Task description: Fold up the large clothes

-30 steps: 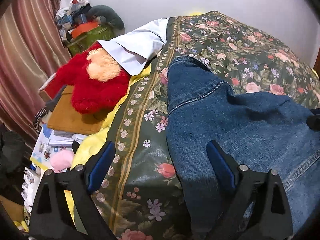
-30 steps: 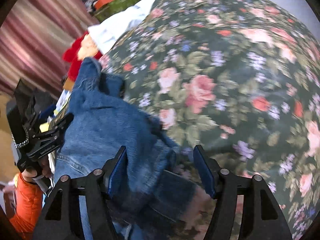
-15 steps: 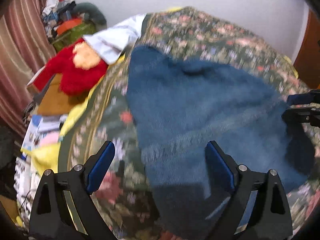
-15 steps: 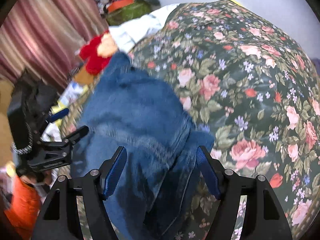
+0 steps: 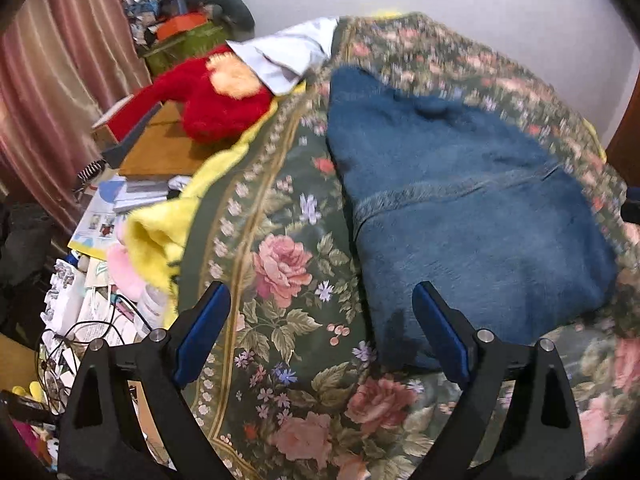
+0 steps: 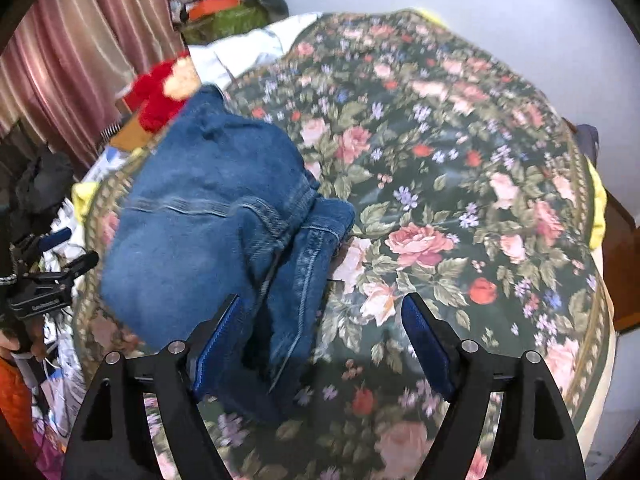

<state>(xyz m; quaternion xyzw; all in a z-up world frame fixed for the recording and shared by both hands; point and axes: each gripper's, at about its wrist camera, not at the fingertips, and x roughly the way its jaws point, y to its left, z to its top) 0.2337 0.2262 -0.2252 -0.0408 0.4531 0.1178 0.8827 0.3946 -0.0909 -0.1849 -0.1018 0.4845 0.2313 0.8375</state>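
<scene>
A blue denim garment [image 5: 460, 208] lies folded in a thick bundle on the floral bedspread [image 5: 280, 264]. It also shows in the right wrist view [image 6: 224, 216], with a folded layer and seam toward me. My left gripper [image 5: 320, 328] is open and empty, raised above the bedspread by the garment's near left corner. My right gripper [image 6: 320, 340] is open and empty, above the garment's near right edge. The left gripper [image 6: 60, 256] shows at the far left of the right wrist view.
A red plush toy [image 5: 216, 100] and a white pillow [image 5: 288, 56] lie at the bed's far left. Books, papers and cables [image 5: 100, 280] clutter the floor left of the bed. A pink curtain [image 5: 60, 72] hangs left. A wall [image 5: 480, 8] is behind the bed.
Both grippers have pulled back and up from the denim garment. It now lies folded on the bed, and more of the bedspread shows near me.
</scene>
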